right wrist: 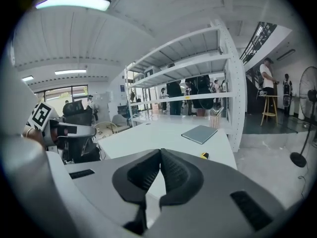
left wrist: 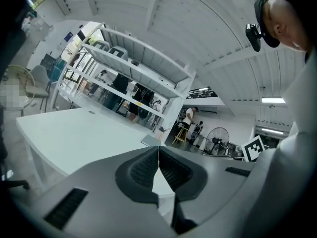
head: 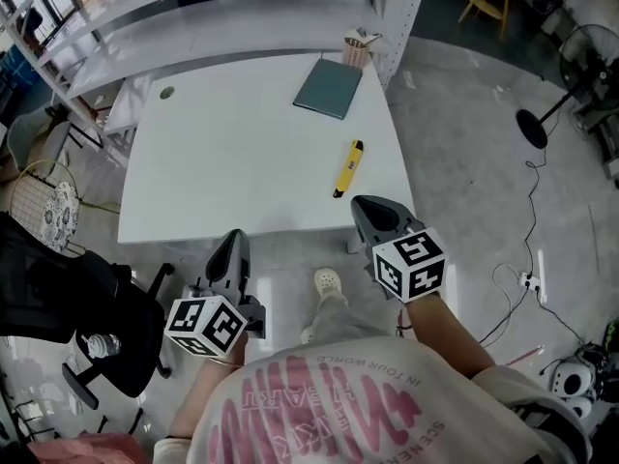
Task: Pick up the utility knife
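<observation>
The yellow and black utility knife (head: 348, 167) lies on the white table (head: 232, 162), near its right edge. In the right gripper view only its yellow end (right wrist: 204, 155) peeks over the jaw. My right gripper (head: 372, 213) hovers at the table's near edge, just short of the knife, shut with nothing in it; its tips (right wrist: 160, 153) meet. My left gripper (head: 230, 249) hangs lower left, in front of the table's near edge, also shut and empty, its tips (left wrist: 158, 150) touching.
A grey-green notebook (head: 329, 87) lies at the table's far right, with a pen holder (head: 358, 48) behind it. White shelving (head: 193, 8) runs along the back. A black office chair (head: 87, 307) stands at lower left. A fan (head: 580, 66) and cables (head: 527, 278) sit on the floor to the right.
</observation>
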